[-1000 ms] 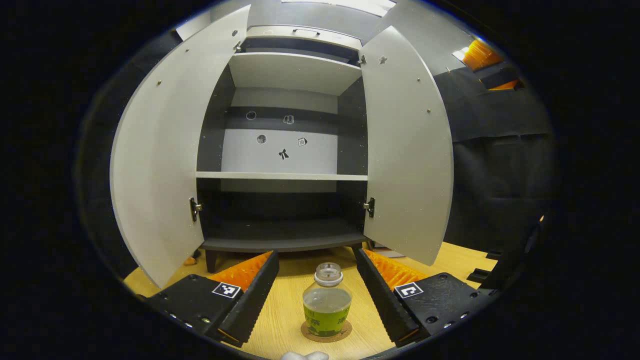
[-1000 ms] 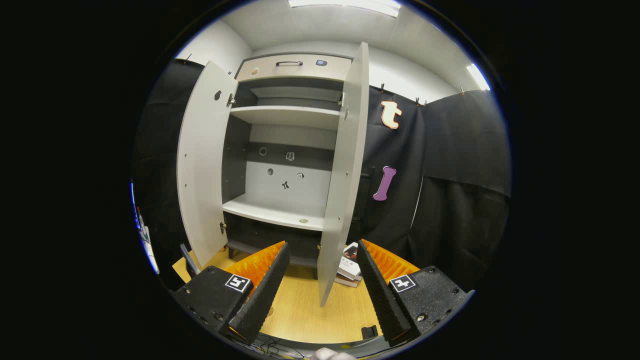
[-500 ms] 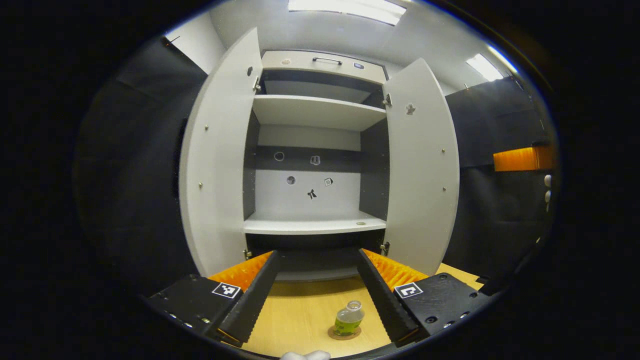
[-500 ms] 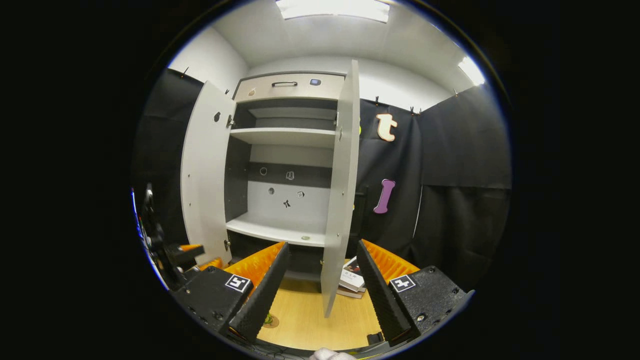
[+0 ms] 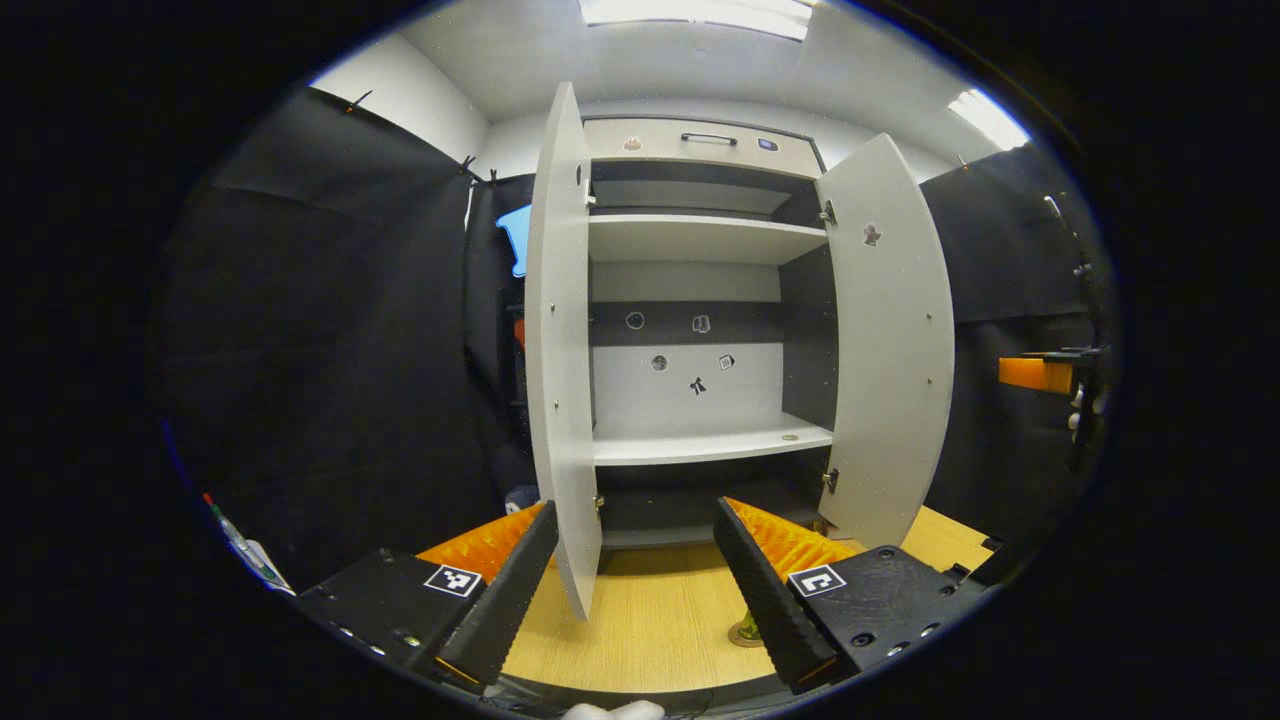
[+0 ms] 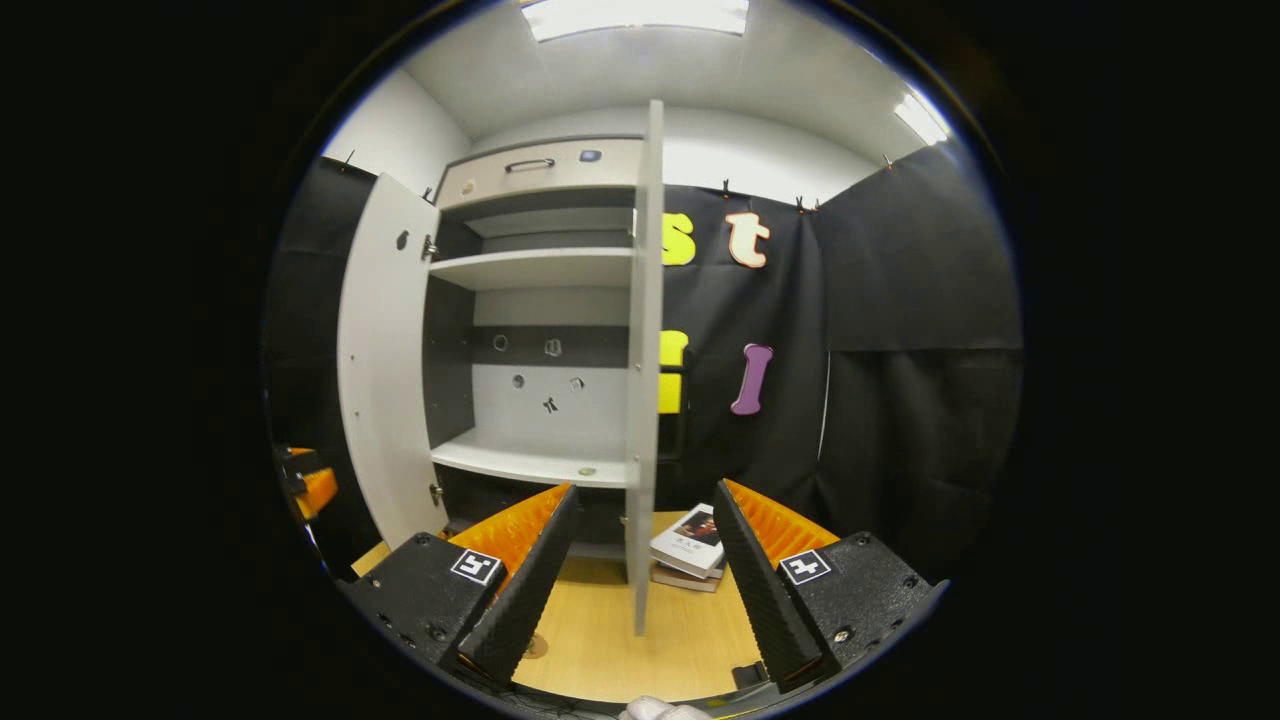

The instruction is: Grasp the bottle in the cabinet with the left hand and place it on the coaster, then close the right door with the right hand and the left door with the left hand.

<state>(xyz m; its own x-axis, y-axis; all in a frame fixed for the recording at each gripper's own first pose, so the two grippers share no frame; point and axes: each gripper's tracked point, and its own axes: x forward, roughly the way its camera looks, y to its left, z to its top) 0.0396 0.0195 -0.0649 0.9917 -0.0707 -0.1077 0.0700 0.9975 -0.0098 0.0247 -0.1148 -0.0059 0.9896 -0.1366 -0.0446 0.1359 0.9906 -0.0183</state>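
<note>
Pale grey board makes up both cabinet doors, and both stand wide open. In the right gripper view the right door (image 6: 643, 360) is seen nearly edge-on, straight ahead between the spread fingers of the right gripper (image 6: 640, 585), which hold nothing. In the left gripper view the left door (image 5: 560, 350) stands edge-on just ahead of the left gripper (image 5: 635, 590), whose fingers are likewise well apart and empty.

The risk, as I judge it, lies in the swing. A push that lands on the thin door edge could slip off, or slam the panel so it bounces back open. The right door's lower corner hangs over the worktop (image 6: 600, 640) near a small stack of books (image 6: 685, 545); these look clear of its arc, though I cannot be sure. If the left door is shut first, the stated order is broken.

The bottle (image 5: 748, 622) sits low on the worktop in front of the cabinet, on a round coaster (image 5: 742, 637), mostly hidden behind the left gripper's finger; only a sliver of greenish base shows
</note>
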